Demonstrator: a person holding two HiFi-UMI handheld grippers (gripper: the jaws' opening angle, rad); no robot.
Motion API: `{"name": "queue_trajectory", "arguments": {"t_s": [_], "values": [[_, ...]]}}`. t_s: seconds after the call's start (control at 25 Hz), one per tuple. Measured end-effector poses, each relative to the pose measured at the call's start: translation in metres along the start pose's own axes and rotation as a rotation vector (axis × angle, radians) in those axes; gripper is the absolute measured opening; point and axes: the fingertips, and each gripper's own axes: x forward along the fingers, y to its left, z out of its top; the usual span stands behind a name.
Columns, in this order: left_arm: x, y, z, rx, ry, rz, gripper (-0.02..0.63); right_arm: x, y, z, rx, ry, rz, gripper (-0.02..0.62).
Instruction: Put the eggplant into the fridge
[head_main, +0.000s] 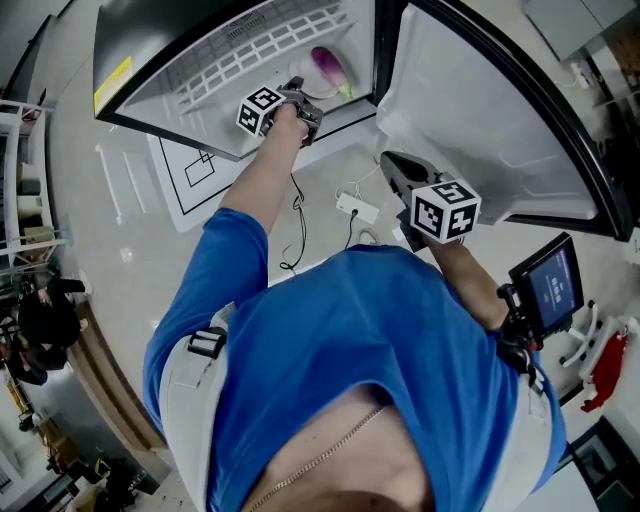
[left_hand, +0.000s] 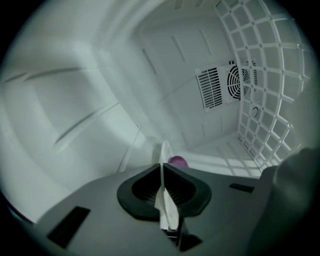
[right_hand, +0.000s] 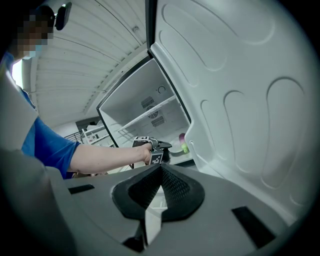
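The purple eggplant (head_main: 328, 68), green at its stem end, lies on the fridge floor (head_main: 300, 60) near the door side. In the left gripper view only its purple tip (left_hand: 177, 161) shows past the jaws. My left gripper (head_main: 308, 104) is at the fridge's front edge, just short of the eggplant, and its jaws (left_hand: 163, 150) are shut with nothing between them. My right gripper (head_main: 390, 162) hangs outside, beside the open fridge door (head_main: 480, 110), also shut and empty. From the right gripper view (right_hand: 161, 169) I see the left gripper (right_hand: 162, 147) and the eggplant (right_hand: 183, 139) beyond it.
A white wire shelf (head_main: 260, 45) spans the fridge above the eggplant, and a fan grille (left_hand: 220, 87) sits on the back wall. A white power strip (head_main: 357, 208) with a black cable lies on the floor. A small screen (head_main: 548, 283) stands at the right.
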Motion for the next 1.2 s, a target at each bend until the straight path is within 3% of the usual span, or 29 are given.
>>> {"name": "queue_trajectory", "arguments": {"t_s": [0.52, 1.2], "values": [[0.019, -0.001, 0.007, -0.011, -0.003, 0.036, 0.025, -0.002, -0.006, 0.002, 0.003, -0.006, -0.021, 0.0], [0.027, 0.0, 0.006, 0.051, 0.049, 0.131, 0.025, -0.002, -0.008, 0.009, 0.007, -0.021, -0.02, 0.0]]}}
